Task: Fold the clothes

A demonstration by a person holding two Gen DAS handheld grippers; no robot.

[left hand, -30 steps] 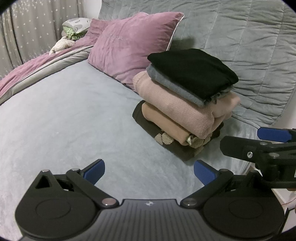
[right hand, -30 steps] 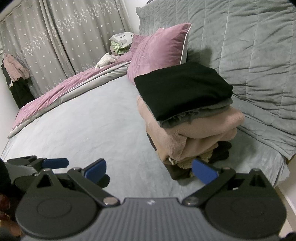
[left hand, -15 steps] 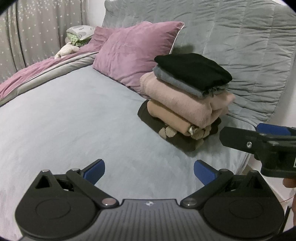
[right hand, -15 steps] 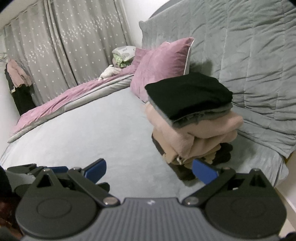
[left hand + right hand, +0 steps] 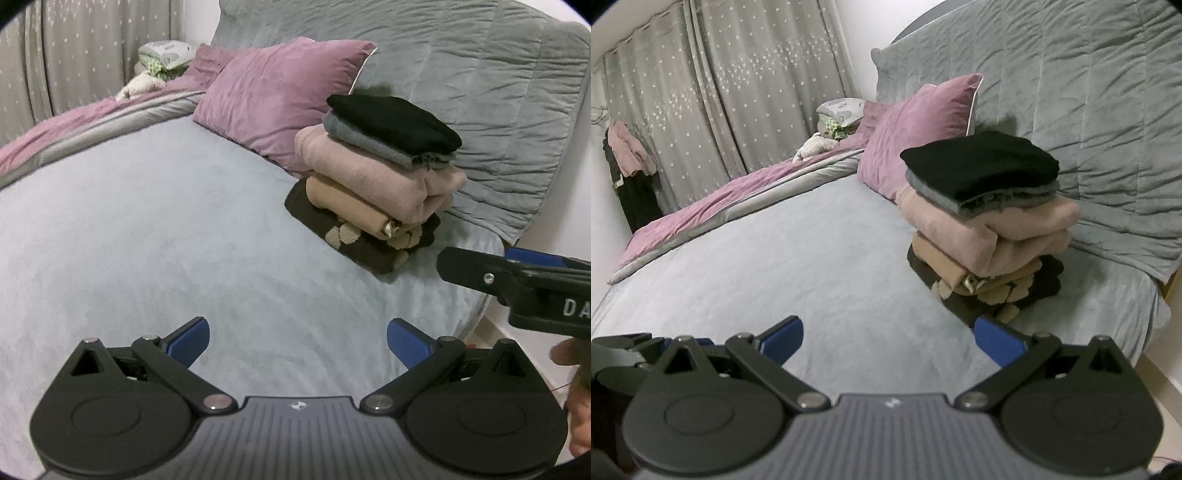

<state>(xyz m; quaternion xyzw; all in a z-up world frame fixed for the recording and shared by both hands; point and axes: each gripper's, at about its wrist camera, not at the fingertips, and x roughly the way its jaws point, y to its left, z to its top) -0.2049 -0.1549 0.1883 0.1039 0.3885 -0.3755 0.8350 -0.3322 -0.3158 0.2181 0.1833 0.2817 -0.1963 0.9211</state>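
A stack of folded clothes (image 5: 380, 173) sits on the grey bed near the headboard: black on top, then grey, pink, tan, and a dark brown patterned piece at the bottom. The same stack (image 5: 986, 221) shows at the right in the right wrist view. My left gripper (image 5: 298, 341) is open and empty, held over the bedspread well short of the stack. My right gripper (image 5: 888, 339) is also open and empty, in front of the stack. In the left wrist view the right gripper (image 5: 517, 284) juts in from the right edge.
A purple pillow (image 5: 280, 96) leans on the grey quilted headboard (image 5: 480, 85) behind the stack. A purple-and-grey duvet (image 5: 713, 210) lies along the far side of the bed, with a soft toy (image 5: 816, 144). Curtains (image 5: 720, 85) hang behind. The bed's edge (image 5: 484, 295) drops off at the right.
Both grippers have pulled back and up from the stack, which now looks smaller and farther away. The stack itself has not moved. Both stay open.
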